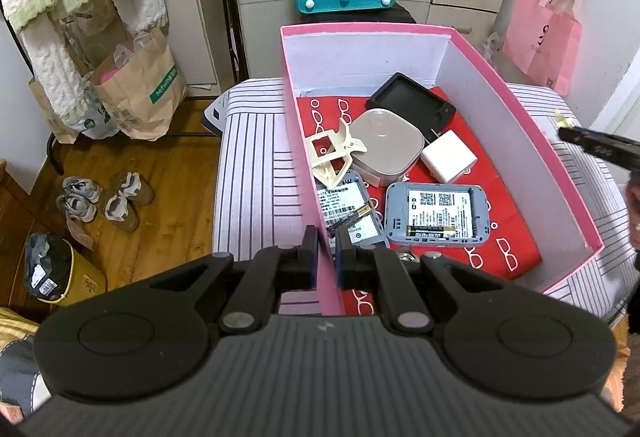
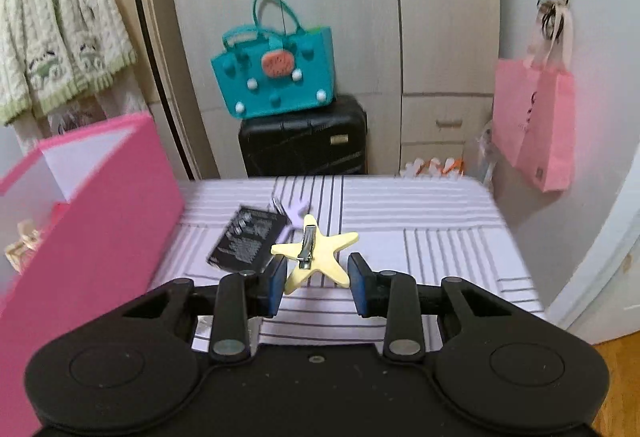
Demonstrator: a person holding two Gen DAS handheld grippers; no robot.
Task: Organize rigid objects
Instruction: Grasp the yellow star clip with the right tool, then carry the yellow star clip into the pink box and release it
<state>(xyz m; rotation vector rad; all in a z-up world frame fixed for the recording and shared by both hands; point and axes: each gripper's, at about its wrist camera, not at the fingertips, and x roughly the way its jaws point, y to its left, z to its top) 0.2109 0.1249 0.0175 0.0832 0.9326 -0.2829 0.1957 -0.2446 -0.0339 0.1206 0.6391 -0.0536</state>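
Note:
My left gripper (image 1: pixel 325 251) is shut on the near left wall of the pink box (image 1: pixel 298 141). Inside the box lie two grey devices with batteries (image 1: pixel 436 215), a beige square case (image 1: pixel 386 143), a cream clip (image 1: pixel 330 151), a white charger (image 1: pixel 450 156) and a black tray (image 1: pixel 410 99). My right gripper (image 2: pixel 318 279) holds a yellow star hair clip (image 2: pixel 316 249) between its fingers, above the striped cloth (image 2: pixel 420 221). The pink box (image 2: pixel 92 221) stands to its left. A black card (image 2: pixel 248 239) and a small lilac piece (image 2: pixel 295 215) lie on the cloth.
A teal felt bag (image 2: pixel 276 73) sits on a black suitcase (image 2: pixel 304 137) behind the table, before wardrobe doors. A pink shopping bag (image 2: pixel 536 125) hangs at right. Paper bags (image 1: pixel 140 89) and shoes (image 1: pixel 104 201) are on the wooden floor at left.

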